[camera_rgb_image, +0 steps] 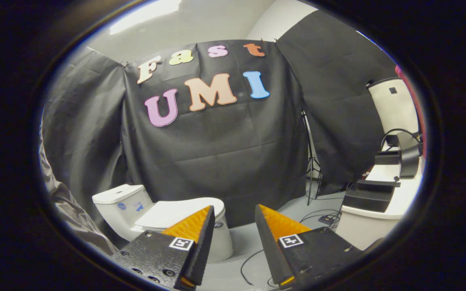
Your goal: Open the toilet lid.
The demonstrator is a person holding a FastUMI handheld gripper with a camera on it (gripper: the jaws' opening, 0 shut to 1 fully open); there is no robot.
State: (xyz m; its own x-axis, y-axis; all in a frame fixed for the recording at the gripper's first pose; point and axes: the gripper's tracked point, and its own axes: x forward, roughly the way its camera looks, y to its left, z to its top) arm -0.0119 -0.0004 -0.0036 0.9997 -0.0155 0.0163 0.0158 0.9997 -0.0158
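Two fingers of my gripper [235, 212] stand apart with nothing between them, so I am holding nothing. Beyond my left fingertip sits the toilet [144, 218], its lid [176, 212] lying flat and closed over the bowl, with the tank [121, 204] behind it toward the cloth wall. The left fingertip overlaps the lid in my view, but I judge it is well short of touching.

I take this to be the approach step: the lid is not yet reached. Next I would need to swing left and lower, bring a fingertip to the lid's front edge nearest me, get under the lip, then lift upward and back toward the tank. The lip looks thin and smooth, so a slip is possible.

As for writing, the tank carries two small blue marks, too small for me to read. Each finger bears a square black-and-white marker tag [290, 241], a pattern, not words. Cables [249, 262] trail over the floor [289, 210] ahead of me.
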